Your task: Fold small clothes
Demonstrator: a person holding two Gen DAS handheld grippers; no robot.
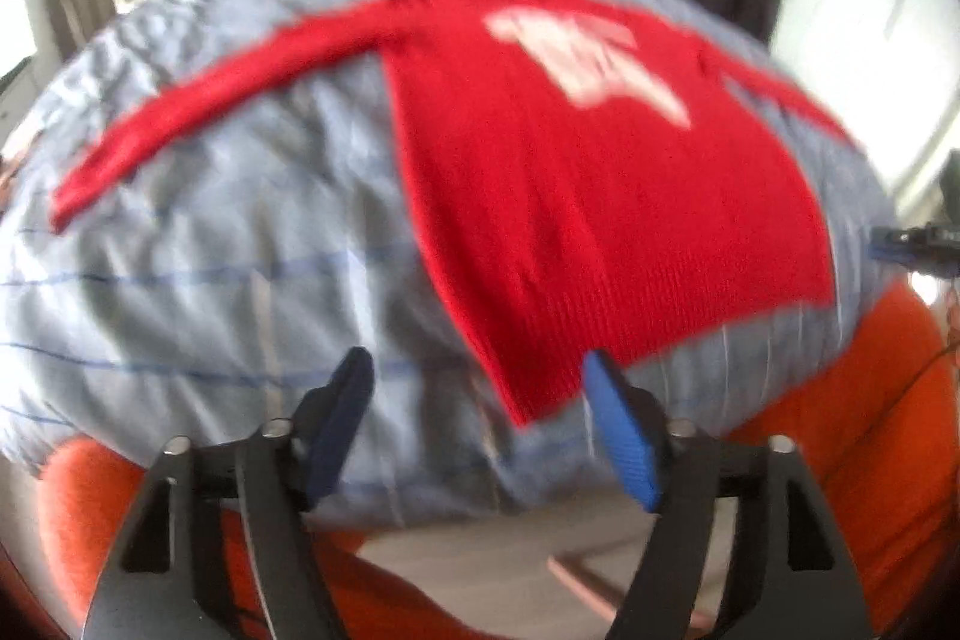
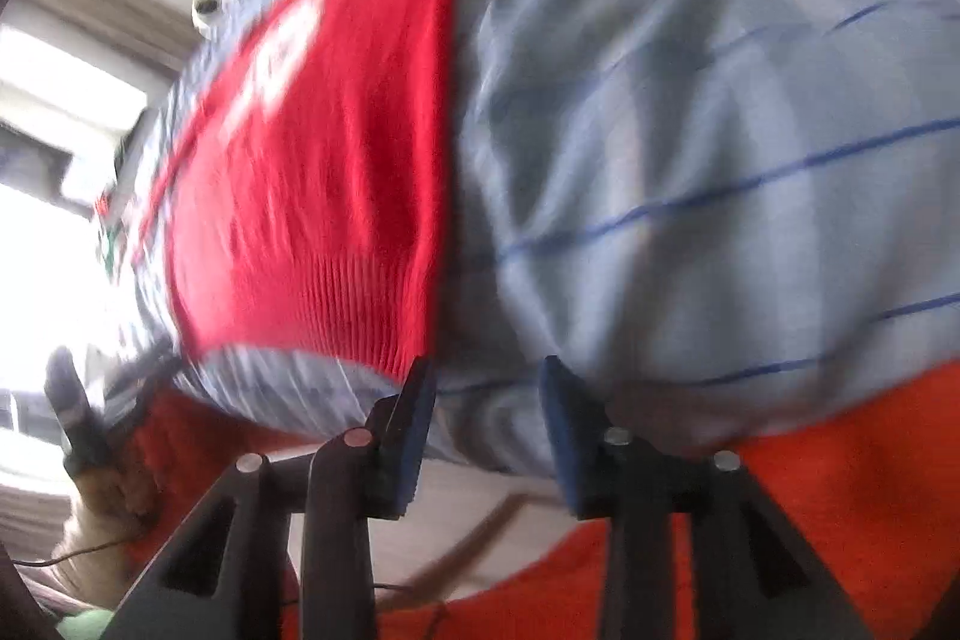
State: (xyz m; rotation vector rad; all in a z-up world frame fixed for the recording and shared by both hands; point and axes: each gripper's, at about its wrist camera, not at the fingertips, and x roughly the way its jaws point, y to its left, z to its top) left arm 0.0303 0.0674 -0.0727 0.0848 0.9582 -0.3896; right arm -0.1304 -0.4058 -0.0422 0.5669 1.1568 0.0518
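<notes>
The sweater [image 1: 600,220] lies flat on the bed [image 1: 240,250], hem nearest, long axis running away. Left tongs [image 1: 474,424] gape empty at one hem corner; right tongs [image 2: 486,430], partly open and empty, sit beside the other.

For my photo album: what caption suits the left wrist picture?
Open left gripper above the hem of a red sweater spread on a striped duvet.

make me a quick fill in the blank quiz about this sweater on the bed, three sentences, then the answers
1. The sweater lying flat on the duvet is coloured ____.
2. The print on the sweater's chest is coloured ____.
3. The thin stripes across the pale duvet are coloured ____.

Missing words: red; white; blue
</notes>
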